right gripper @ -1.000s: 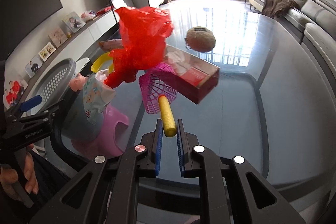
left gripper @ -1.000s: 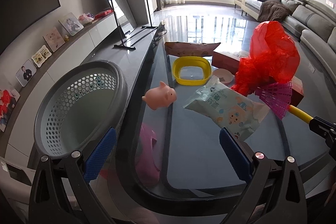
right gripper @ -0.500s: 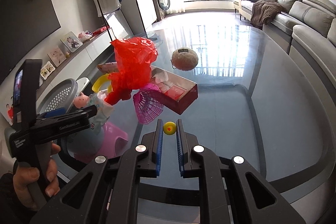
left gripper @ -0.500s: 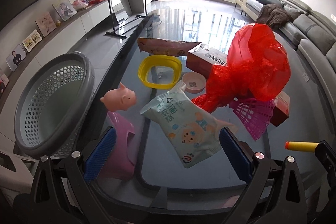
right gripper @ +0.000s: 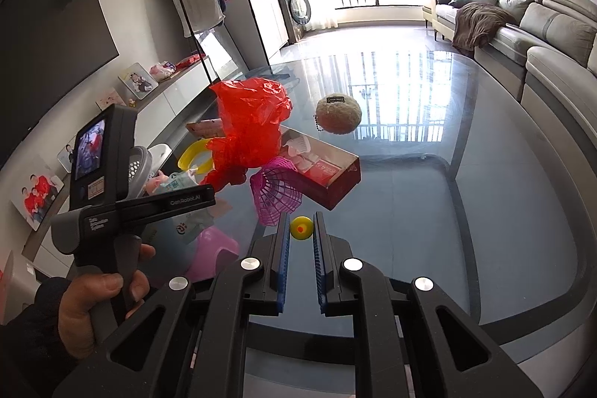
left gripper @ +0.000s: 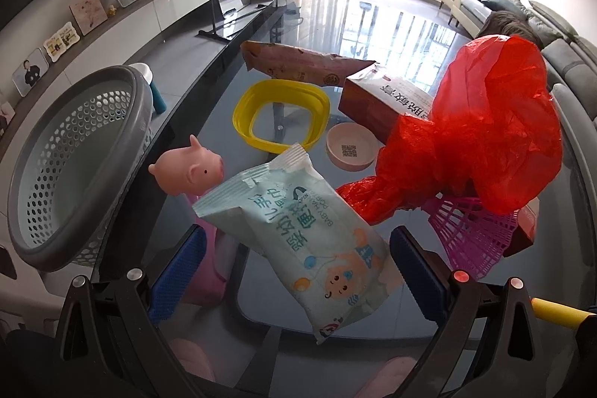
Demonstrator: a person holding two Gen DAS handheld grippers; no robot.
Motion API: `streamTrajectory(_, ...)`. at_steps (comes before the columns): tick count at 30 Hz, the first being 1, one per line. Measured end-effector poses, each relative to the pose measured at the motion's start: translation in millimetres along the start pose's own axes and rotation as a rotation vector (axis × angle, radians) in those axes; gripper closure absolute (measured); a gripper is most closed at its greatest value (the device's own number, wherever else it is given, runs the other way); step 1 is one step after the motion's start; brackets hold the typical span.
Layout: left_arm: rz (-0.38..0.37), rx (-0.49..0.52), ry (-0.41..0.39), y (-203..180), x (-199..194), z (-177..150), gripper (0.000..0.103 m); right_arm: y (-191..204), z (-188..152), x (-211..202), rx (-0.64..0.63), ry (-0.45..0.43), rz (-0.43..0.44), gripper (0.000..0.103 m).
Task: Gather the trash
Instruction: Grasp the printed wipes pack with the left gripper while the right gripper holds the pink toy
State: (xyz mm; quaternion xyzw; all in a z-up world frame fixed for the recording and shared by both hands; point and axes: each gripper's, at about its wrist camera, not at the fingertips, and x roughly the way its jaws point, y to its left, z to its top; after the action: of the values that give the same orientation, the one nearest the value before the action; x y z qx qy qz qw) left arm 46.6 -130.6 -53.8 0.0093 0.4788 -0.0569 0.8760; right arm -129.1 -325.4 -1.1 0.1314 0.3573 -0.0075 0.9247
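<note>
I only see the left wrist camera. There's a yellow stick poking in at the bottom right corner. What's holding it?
Observer: The right gripper is shut on it. That stick is the yellow handle of the pink swatter.
Child: Is anything hiding behind the red bag?
Observer: Yes, a fuzzy round ball lies on the glass table, beyond the box.
Child: Is the box closed?
Observer: No, its top is open, and there are white things inside.
</note>
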Motion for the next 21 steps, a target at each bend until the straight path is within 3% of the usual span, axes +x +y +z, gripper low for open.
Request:
streamTrajectory(1, 0.001, 0.001, -0.001, 1, 1, -1, 0.009, -1, 0, 0, 0.000, 0.000, 0.001, 0.091)
streamTrajectory(5, -0.015, 0.012, -0.008, 3, 2, -7, 0.037, -1, 0, 0, 0.000, 0.002, -0.001, 0.091)
streamTrajectory(11, -0.035, 0.041, -0.033, 9, -8, -13, 0.054, 3, 2, 3, -0.010, 0.007, -0.001, 0.091)
streamTrajectory(21, -0.059, 0.098, -0.093, 27, -44, -16, 0.059, 21, 6, 12, -0.027, 0.012, 0.022, 0.091)
